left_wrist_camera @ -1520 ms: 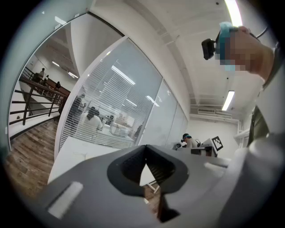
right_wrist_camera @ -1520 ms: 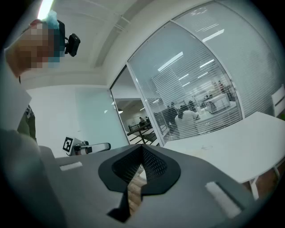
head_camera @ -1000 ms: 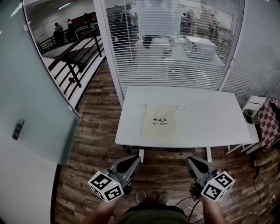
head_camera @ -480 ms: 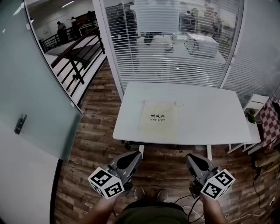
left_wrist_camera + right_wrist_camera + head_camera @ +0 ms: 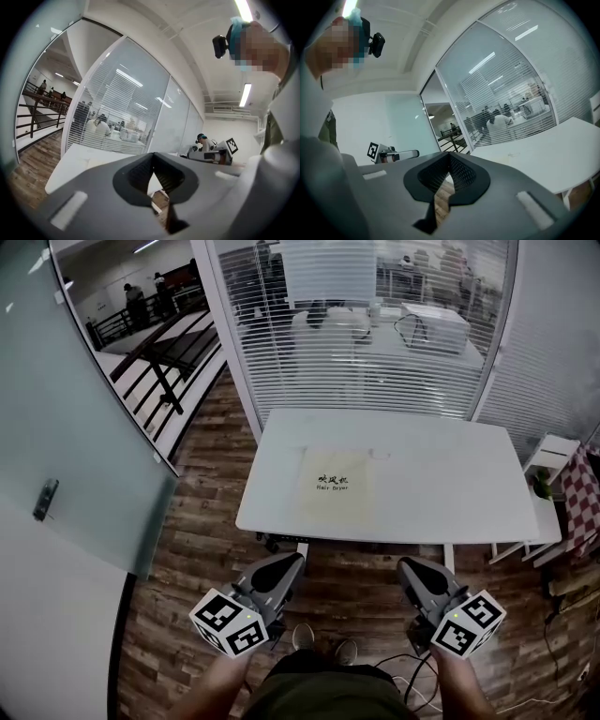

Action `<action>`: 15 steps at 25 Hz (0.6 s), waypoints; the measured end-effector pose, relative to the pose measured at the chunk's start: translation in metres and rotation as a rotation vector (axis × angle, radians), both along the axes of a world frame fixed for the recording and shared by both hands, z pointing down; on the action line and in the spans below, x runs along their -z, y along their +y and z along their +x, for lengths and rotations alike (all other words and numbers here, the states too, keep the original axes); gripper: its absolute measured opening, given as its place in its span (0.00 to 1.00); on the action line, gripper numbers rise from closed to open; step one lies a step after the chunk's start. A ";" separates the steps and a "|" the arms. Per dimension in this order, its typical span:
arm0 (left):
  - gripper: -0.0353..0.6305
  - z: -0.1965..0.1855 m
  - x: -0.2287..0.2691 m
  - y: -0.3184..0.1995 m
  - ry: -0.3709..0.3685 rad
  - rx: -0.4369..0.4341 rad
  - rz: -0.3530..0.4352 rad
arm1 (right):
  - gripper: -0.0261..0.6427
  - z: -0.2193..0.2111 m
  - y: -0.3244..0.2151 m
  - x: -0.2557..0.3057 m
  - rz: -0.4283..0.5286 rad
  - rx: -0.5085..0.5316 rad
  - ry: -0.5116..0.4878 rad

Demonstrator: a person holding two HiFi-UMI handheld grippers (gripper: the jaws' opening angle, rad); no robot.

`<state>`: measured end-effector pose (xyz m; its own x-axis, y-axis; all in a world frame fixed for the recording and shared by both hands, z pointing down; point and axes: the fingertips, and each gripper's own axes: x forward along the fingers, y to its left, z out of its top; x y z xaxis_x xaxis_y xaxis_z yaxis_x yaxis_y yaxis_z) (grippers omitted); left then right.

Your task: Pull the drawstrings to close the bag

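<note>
A cream drawstring bag [image 5: 336,491] with black print lies flat on the white table [image 5: 450,493], its mouth at the far side. Thin drawstrings [image 5: 377,455] trail from its top corners. Both grippers hang low over the wooden floor, well short of the table's near edge and apart from the bag. My left gripper [image 5: 285,565] is shut with nothing in it, and its jaws meet at the tip in the left gripper view [image 5: 153,156]. My right gripper [image 5: 411,568] is likewise shut and holds nothing [image 5: 450,157].
A glass wall with blinds [image 5: 375,334] stands behind the table, and a frosted glass panel [image 5: 66,427] is at the left. A small white shelf [image 5: 548,460] and a red checked cloth [image 5: 583,498] are at the right. Cables [image 5: 412,681] lie on the floor by my feet.
The head view has drifted a little, so the table and bag sit slightly higher in the picture. Both grippers stay low and shut.
</note>
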<state>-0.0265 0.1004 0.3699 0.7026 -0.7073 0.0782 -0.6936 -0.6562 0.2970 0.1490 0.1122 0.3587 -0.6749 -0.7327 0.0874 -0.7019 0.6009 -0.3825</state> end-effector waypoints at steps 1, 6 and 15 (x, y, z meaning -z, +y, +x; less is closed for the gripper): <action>0.06 0.001 0.000 -0.002 0.000 0.003 -0.001 | 0.05 0.001 -0.002 0.000 -0.001 0.002 0.002; 0.06 -0.004 -0.004 -0.013 0.001 0.007 -0.010 | 0.05 -0.003 -0.013 -0.005 -0.018 0.007 0.003; 0.06 -0.014 -0.026 -0.069 0.014 -0.004 -0.047 | 0.05 -0.008 -0.063 -0.027 -0.070 -0.027 0.028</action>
<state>-0.0408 0.0316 0.3957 0.7068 -0.7001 0.1015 -0.6864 -0.6442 0.3374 0.1415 0.0494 0.3859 -0.6518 -0.7419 0.1573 -0.7282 0.5543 -0.4030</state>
